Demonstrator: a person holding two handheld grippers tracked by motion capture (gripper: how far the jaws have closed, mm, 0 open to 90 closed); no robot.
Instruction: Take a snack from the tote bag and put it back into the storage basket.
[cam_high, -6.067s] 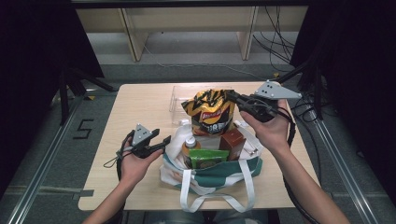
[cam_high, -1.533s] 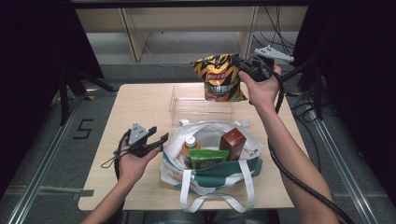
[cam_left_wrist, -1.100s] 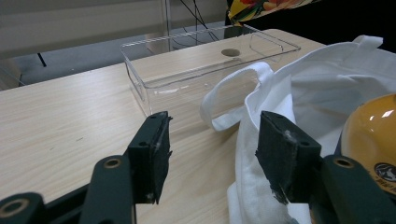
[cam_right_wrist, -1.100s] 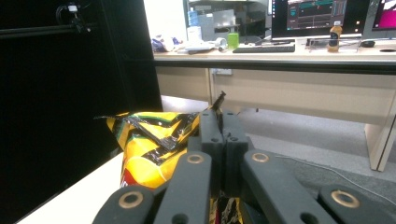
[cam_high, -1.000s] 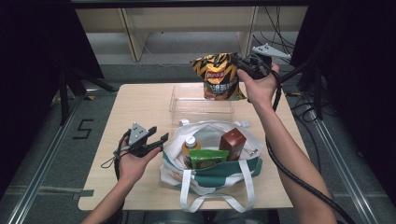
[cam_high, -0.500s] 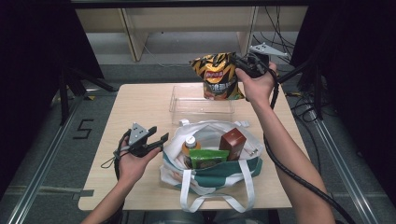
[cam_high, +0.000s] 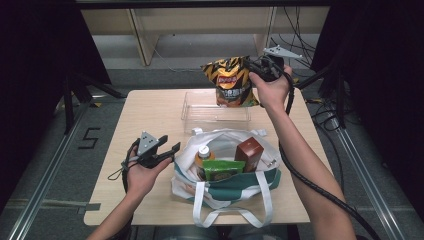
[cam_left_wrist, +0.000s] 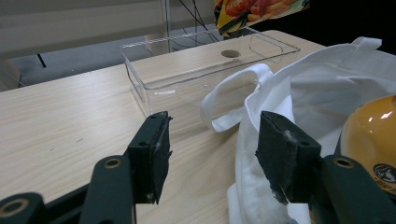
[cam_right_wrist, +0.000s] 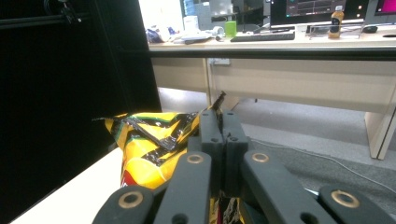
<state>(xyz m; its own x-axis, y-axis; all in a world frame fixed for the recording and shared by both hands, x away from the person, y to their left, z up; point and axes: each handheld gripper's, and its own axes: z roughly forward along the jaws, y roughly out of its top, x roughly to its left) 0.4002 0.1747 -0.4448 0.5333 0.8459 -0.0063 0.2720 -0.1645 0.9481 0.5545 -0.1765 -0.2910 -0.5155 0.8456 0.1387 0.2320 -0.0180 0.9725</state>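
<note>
- Right gripper (cam_high: 256, 71): clamped on chip bag (cam_high: 231, 82), held above clear tray (cam_high: 216, 111).
- Left gripper (cam_high: 167, 150): jaws wide, empty, at 9 o'clock of tote bag (cam_high: 227, 187).

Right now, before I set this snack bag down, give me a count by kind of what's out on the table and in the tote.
Snack bags: 1, the chip bag pinched in the right gripper, above the clear bin
Clear bins: 1
Tote bags: 1
Bottles in the tote: 1, orange
Brown cartons in the tote: 1
Green packs in the tote: 1
Total: 6
</note>
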